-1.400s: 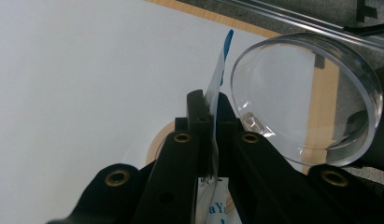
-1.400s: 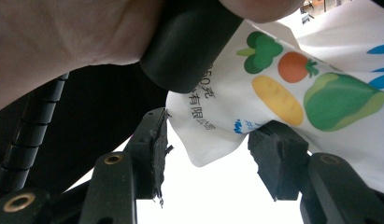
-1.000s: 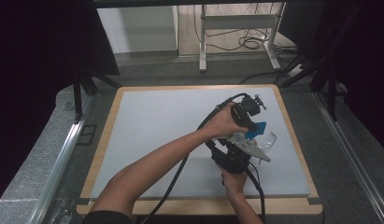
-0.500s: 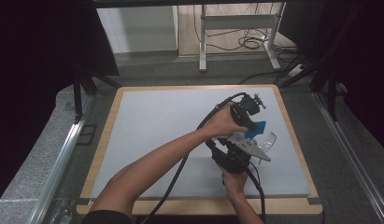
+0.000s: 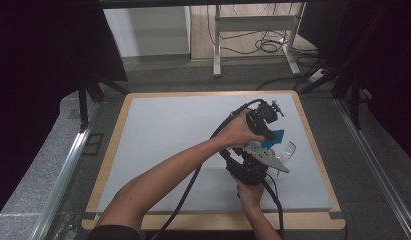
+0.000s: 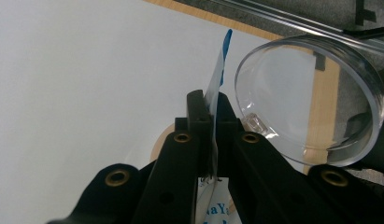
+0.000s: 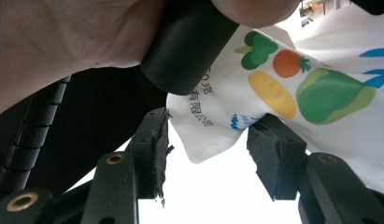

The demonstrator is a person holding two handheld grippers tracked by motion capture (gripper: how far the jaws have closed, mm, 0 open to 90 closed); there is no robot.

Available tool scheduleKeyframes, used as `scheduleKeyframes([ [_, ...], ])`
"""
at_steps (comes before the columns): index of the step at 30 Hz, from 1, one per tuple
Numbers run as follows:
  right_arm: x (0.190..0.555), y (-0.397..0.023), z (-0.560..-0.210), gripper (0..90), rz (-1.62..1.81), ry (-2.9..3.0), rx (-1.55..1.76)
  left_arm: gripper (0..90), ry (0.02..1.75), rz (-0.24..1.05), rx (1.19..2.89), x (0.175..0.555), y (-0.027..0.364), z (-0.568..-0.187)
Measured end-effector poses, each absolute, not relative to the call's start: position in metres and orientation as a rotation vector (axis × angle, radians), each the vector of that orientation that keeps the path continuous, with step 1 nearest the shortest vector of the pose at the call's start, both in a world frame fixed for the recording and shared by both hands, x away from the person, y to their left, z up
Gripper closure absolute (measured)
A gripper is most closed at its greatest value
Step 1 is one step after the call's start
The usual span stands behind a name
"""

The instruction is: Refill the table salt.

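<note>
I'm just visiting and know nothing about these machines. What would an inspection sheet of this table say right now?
Surface: pale grey mat on a wood-edged board, bare at the left.
Job's things: thin plastic bag, blue-topped and printed with vegetables; clear round dish beside it.
Clutter: nothing seen.
Grippers: left gripper shut on the plastic bag; right gripper, jaws apart, the bag's lower corner between them, right pad at the bag, grip unclear.
Cables: black cable trailing back along the forearm.
Surroundings: metal frame legs, loose wires on the floor beyond.

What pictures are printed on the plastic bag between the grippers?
Colourful vegetables on the white bag: green, orange-red and yellow ones, clearest in the right gripper view.
</note>
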State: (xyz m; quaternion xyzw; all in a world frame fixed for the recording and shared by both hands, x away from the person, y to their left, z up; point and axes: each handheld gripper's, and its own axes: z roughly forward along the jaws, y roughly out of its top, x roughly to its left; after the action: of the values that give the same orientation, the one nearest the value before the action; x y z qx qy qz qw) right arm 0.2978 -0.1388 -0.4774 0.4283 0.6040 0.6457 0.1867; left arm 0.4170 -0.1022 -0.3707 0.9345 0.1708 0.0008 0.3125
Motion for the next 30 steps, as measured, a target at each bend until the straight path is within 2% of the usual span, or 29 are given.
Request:
scheduleKeyframes([
  [30, 0.2978, -0.1354, -0.4849, 49.3, 1.776, 1.726, 1.184, 90.0, 0.467, 0.002, 2.434, 0.4184, -0.0938, -0.3668],
])
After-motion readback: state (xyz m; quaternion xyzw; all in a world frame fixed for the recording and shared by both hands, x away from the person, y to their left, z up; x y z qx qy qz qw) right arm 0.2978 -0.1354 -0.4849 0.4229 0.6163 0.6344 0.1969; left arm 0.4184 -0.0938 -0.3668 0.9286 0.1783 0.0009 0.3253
